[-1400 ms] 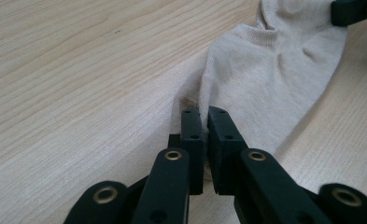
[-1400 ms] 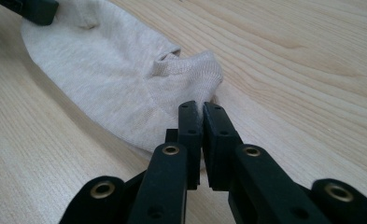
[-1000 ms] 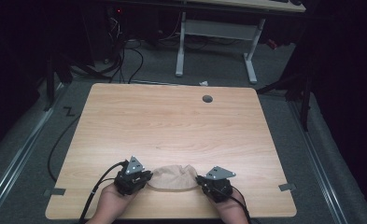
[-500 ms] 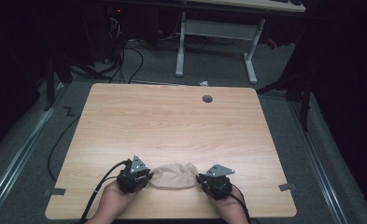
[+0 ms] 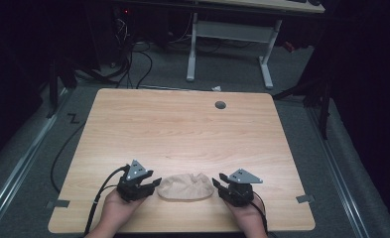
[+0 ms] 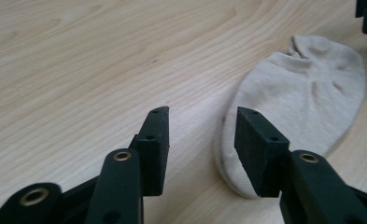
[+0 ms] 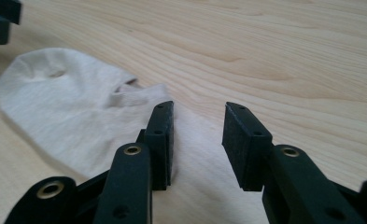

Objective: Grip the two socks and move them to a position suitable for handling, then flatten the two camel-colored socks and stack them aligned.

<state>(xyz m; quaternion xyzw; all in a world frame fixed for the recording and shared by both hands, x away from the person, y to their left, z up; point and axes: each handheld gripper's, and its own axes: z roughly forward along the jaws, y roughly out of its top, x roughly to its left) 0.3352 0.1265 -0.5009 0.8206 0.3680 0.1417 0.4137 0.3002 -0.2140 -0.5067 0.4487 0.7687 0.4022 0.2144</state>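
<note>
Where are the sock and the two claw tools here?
sock [image 5: 185,186], high view, middle of the fabric.
left gripper [image 5: 156,182], high view, between its jaw tips.
right gripper [image 5: 216,184], high view, between its jaw tips.

A sock [image 5: 185,186] lies on the surface [image 5: 182,129] near its near edge, between your two tools. Your left tool [image 5: 155,184] sits just left of it, your right tool [image 5: 216,185] just right. A round hole [image 5: 220,105] lies at the far edge, right of centre, well apart from the sock.
</note>
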